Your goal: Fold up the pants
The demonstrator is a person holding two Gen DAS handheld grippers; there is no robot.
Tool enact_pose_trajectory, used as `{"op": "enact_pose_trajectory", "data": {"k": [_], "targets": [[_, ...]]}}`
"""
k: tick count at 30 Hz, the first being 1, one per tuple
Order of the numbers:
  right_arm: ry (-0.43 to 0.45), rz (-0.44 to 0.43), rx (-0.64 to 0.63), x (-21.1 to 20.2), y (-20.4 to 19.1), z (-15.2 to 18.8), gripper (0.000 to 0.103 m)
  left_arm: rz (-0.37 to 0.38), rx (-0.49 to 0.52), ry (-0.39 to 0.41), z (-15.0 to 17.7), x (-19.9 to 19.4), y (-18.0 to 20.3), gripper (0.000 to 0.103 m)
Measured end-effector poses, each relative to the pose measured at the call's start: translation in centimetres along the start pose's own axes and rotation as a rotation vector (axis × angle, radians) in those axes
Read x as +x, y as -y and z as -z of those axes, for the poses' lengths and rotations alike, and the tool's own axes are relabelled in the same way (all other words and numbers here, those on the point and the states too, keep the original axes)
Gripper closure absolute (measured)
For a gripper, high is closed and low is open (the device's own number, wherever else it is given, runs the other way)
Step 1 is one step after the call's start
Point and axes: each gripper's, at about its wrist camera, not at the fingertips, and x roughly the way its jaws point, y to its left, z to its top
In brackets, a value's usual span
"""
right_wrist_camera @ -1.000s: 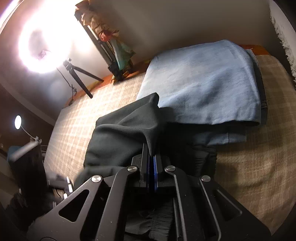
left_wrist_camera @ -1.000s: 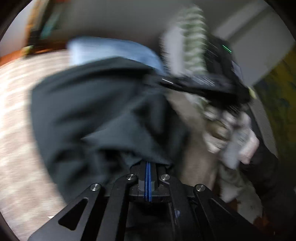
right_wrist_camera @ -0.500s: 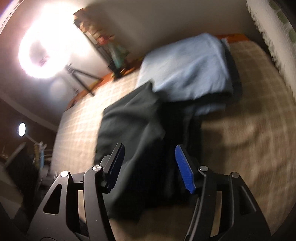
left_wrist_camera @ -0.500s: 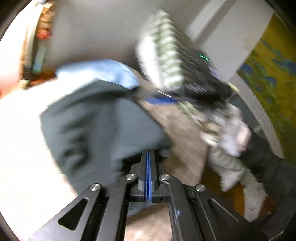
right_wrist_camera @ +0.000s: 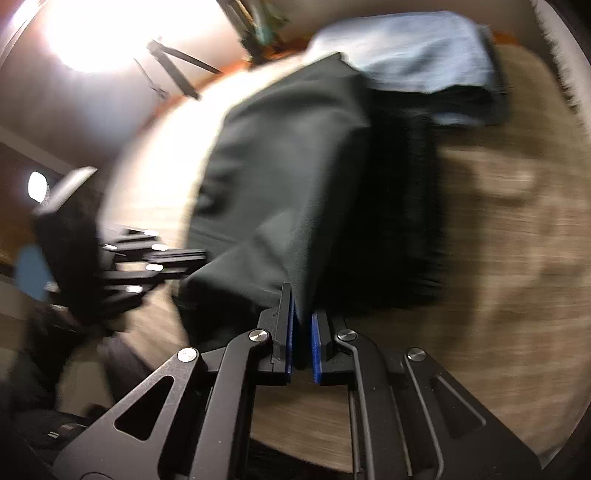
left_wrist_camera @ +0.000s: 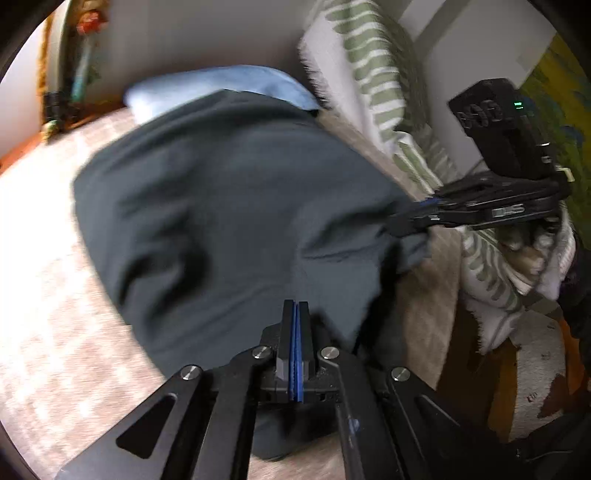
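Dark pants (left_wrist_camera: 229,206) lie spread on the beige checked bed cover (left_wrist_camera: 48,258). My left gripper (left_wrist_camera: 294,304) is shut over their near part, pads pressed together, with cloth at its tips. My right gripper (left_wrist_camera: 402,221) pinches the pants' right corner and pulls creases toward itself. In the right wrist view, the right gripper (right_wrist_camera: 301,295) has its jaws closing on a fold of the pants (right_wrist_camera: 295,166) that hangs between the blue pads. The left gripper (right_wrist_camera: 199,258) meets the pants' near-left corner, blurred.
Folded light-blue jeans (left_wrist_camera: 221,83) lie at the far end of the bed, partly under the dark pants. A white blanket with green stripes (left_wrist_camera: 373,66) hangs along the right side. A bright ring light (right_wrist_camera: 96,33) on a tripod (right_wrist_camera: 177,70) stands beyond the bed.
The right gripper opened, let the pants go, moved across, and has closed on another fold of the cloth. The left gripper stayed shut. The pants now lie flatter and more spread out.
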Motion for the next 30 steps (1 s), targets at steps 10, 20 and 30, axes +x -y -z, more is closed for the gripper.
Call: {"op": "enact_pose_trajectory", "data": {"k": [10, 20, 30], "targets": [[0.170, -0.008, -0.042, -5.0, 1.8, -3.6, 0.049, 0.062, 0.128, -0.124, 1.5, 5.2, 4.6, 0.103], [0.232, -0.036, -0.022, 0.1, 1.2, -17.9, 0.046, 0.064, 0.104, 0.036, 1.8, -0.5, 5.3, 0.103], [0.199, -0.063, -0.106, 3.3, -1.5, -17.9, 0.097, -0.071, 0.056, -0.020, 3.4, -0.1, 0.5, 0.103]]}}
